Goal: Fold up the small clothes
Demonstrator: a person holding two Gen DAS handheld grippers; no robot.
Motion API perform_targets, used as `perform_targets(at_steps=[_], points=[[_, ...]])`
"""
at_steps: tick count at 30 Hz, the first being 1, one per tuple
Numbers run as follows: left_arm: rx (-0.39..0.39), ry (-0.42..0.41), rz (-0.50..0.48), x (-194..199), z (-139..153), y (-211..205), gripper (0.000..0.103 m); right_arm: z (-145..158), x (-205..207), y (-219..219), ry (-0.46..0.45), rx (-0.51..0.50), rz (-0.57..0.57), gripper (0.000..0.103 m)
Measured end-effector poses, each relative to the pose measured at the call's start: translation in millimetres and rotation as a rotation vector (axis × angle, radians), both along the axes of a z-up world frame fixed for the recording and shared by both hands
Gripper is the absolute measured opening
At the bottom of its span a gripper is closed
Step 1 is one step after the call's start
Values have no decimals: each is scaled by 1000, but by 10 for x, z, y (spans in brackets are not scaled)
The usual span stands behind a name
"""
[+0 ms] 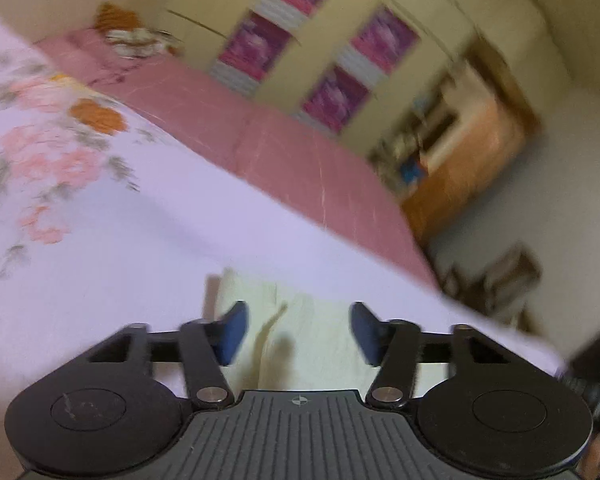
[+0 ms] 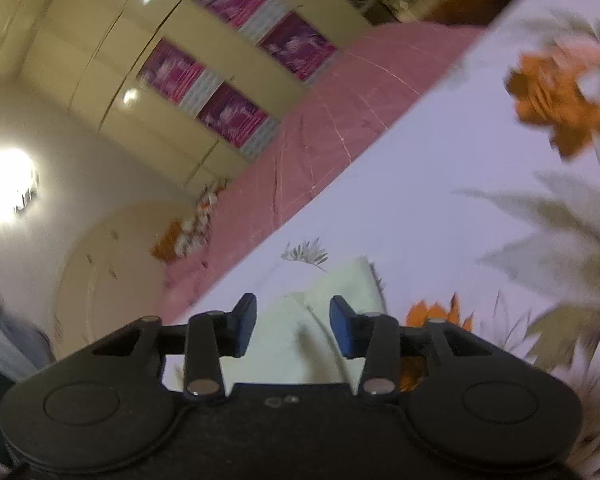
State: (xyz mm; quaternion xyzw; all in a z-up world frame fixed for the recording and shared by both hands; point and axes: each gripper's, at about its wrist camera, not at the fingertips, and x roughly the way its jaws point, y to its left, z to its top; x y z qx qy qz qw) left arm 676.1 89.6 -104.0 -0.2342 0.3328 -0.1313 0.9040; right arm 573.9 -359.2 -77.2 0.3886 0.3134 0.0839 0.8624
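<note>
A small pale yellow garment (image 1: pixel 320 344) lies flat on the lilac floral bedsheet (image 1: pixel 100 220), just under and ahead of my left gripper (image 1: pixel 298 334). The left gripper is open, its blue pads (image 1: pixel 232 336) apart over the cloth with nothing between them. In the right wrist view the same pale garment (image 2: pixel 340 292) lies on the sheet (image 2: pixel 440 200) below my right gripper (image 2: pixel 294 330). The right gripper is open and empty, its blue pads (image 2: pixel 342 330) straddling a seam of the cloth.
A pink bedspread (image 1: pixel 292 148) runs along the far side of the sheet. Cream wardrobes with purple panels (image 1: pixel 332 40) stand behind it. A wooden door (image 1: pixel 480 152) and clutter sit at the right. A patterned pillow (image 1: pixel 132 32) lies at the bed's far end.
</note>
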Motion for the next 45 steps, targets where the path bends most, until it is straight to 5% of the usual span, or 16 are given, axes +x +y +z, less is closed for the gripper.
perform_targets(at_steps=[5,8,9,10,11,12,19,28,31,32,33,34,36,40,45], points=[[174,27,-97,132,-82,-212,41,88,97,248,-4,-190,114,37],[239,25,-109,143,-68,-280,21,129,167,457,22,-344,158,36],[243,25,-112,155,-64,-281,5,140,166,524,16,-390,171,32],[234,19,-116,145,-54,-274,3,162,176,585,5,-419,184,26],[235,7,-116,117,-37,-280,3,178,164,623,-3,-429,197,8],[249,-23,-112,78,-12,-292,2,202,149,660,-9,-444,199,4],[215,-197,-19,-150,171,-236,2,433,-5,590,-164,-501,120,4],[284,-82,-12,17,-111,-387,3,82,237,514,-18,-508,90,4],[277,-81,56,-45,-37,-311,15,89,228,513,-2,-497,79,4],[306,-108,96,-124,51,-311,26,159,200,533,-6,-517,58,16],[330,-153,116,-197,131,-341,62,241,151,576,-28,-556,37,24],[341,-203,127,-268,210,-416,78,340,84,638,-84,-591,39,24],[322,-208,39,-272,275,-683,78,464,54,837,-151,-592,83,33],[355,-179,-111,-277,209,-1296,78,400,226,1434,-122,-584,239,32],[406,-126,-107,-362,12,-1395,78,253,193,1755,-101,-661,293,29]])
